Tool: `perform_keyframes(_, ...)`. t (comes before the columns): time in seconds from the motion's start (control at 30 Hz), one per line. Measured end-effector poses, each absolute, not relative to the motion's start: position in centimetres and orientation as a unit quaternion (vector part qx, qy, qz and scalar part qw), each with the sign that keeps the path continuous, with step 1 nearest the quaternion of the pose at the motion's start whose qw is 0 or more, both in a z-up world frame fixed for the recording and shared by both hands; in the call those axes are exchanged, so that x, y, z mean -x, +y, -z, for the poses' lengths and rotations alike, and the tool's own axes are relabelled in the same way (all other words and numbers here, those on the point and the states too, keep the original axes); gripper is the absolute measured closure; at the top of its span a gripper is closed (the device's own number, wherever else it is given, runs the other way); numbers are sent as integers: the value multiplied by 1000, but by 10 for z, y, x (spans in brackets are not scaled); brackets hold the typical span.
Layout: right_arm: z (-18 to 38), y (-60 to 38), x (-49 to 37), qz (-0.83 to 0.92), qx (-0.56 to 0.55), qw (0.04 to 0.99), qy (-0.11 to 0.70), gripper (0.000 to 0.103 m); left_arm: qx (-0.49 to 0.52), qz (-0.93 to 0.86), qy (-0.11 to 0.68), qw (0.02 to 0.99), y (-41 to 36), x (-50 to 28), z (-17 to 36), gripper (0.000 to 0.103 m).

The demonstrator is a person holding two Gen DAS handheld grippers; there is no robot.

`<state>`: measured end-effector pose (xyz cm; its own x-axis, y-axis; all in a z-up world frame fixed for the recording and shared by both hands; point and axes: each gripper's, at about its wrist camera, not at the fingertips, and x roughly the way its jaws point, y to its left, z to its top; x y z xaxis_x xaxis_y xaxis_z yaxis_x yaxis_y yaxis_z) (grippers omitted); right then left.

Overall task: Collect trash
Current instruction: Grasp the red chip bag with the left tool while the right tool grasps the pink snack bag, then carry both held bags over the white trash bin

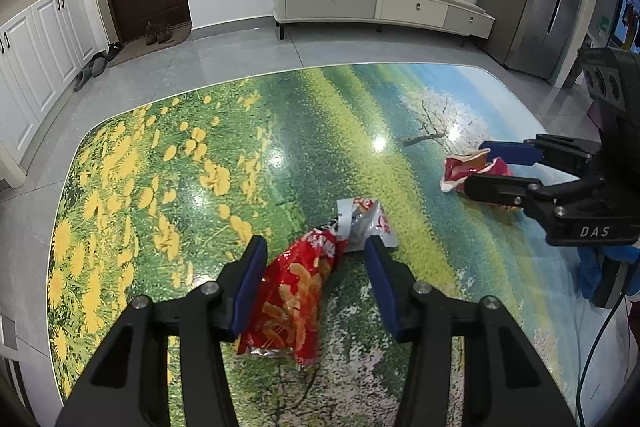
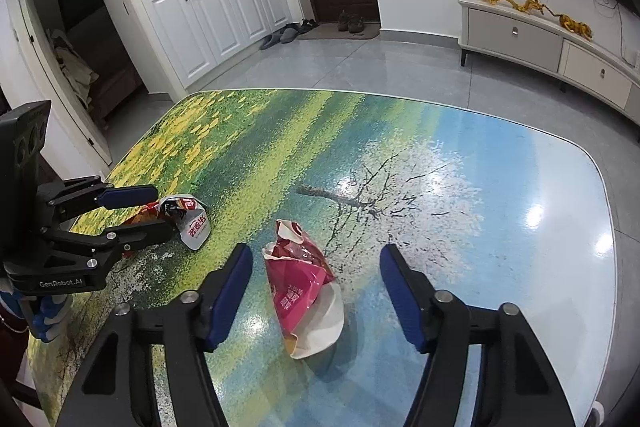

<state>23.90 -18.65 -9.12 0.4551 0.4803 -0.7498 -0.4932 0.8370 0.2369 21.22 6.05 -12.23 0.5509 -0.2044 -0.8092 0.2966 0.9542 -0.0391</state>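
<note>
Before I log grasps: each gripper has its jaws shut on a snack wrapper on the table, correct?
Not shut. The left gripper and right gripper straddle the red chip bag and pink wrapper with jaws open, as both wrist views show.

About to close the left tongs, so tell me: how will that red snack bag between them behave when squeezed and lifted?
The red snack bag looks crumpled and torn open, so it will probably crush flat rather than resist. It appears empty, hence likely very light. Its glossy film on the shiny table may slide if nudged, and the loose silver end could flop. The left tongs stand open around it.
</note>
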Motion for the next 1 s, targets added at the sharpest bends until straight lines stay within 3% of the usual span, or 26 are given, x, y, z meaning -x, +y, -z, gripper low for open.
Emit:
perform_keyframes(0.17, 92, -180, -234, -292, 27, 852, 433, 54, -48, 144, 455, 878, 58, -213, 124, 66)
perform_keyframes(0.3, 91, -175, -227, -294, 47, 853, 429, 70, -42, 145, 458, 876, 57, -211, 126, 76)
perform_keyframes(0.6, 82, -179, -200, -305, 40, 850, 428, 73, -15, 140, 448, 883, 54, -184, 118, 85)
perform_keyframes(1.0, 44, -211, -143, -287, 16, 869, 402, 73, 2, 129, 417, 900, 49, -123, 75, 85)
